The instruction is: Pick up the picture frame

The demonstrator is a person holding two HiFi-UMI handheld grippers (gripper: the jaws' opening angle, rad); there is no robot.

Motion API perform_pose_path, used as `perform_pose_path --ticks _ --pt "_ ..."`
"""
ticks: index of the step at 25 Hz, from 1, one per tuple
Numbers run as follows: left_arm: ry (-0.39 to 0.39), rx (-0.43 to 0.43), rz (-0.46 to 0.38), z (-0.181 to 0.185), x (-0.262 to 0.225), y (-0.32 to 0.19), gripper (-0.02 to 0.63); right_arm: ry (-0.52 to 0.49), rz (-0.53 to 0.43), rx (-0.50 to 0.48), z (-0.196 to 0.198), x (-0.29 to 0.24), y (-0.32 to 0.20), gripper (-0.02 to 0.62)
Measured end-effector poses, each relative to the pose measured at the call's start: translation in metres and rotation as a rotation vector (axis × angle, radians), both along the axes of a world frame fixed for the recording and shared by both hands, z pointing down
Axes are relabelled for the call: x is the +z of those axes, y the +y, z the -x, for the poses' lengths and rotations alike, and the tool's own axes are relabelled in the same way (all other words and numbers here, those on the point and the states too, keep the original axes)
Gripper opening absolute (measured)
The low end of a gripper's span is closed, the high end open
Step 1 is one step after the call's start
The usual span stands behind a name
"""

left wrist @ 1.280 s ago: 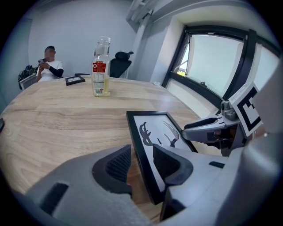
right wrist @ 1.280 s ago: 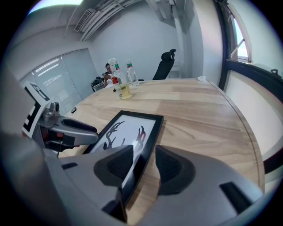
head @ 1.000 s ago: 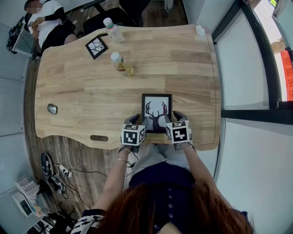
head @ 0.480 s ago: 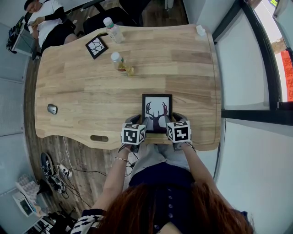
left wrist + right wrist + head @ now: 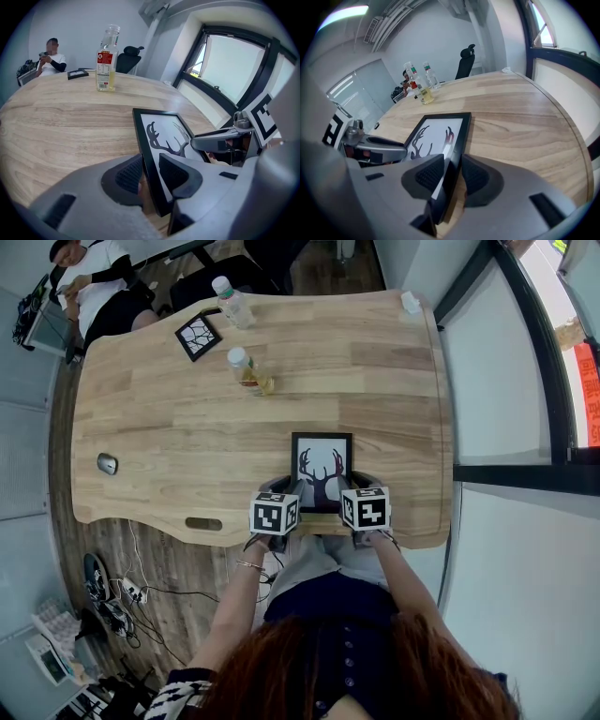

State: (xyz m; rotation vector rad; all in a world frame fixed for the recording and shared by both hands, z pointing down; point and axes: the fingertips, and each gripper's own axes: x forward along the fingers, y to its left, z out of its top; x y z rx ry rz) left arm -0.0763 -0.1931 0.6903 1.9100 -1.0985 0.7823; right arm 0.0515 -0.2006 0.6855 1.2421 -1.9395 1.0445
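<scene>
A black picture frame (image 5: 322,465) with a deer-antler print lies on the wooden table (image 5: 187,427), close to its near edge. My left gripper (image 5: 285,487) straddles the frame's left rail (image 5: 149,154). Its jaws are closing, one pad outside the rail and one over the glass, and both reach the rail. My right gripper (image 5: 360,484) does the same on the right rail (image 5: 457,145), jaws closing with the pads against it. In the left gripper view, the right gripper (image 5: 225,138) shows across the frame.
Two plastic bottles (image 5: 232,301) (image 5: 246,368) and a second small frame (image 5: 198,336) stand at the far left of the table. A grey mouse (image 5: 107,463) lies near the left edge. A person (image 5: 94,277) sits at the far corner. A window wall runs along the right.
Both grippers' jaws have narrowed onto the frame's side rails. The hands and the frame have stayed where they were.
</scene>
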Motion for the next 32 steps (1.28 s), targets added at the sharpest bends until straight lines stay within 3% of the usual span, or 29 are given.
perform_pose_path --ticks 11,32 --pt "0.022 -0.068 -0.013 0.003 -0.002 0.000 0.101 -0.030 0.005 0.054 -0.003 -0.001 0.001 0.100" --pt "0.018 -0.078 -0.096 -0.005 -0.023 -0.008 0.087 -0.022 -0.074 0.094 -0.013 -0.020 -0.003 0.092"
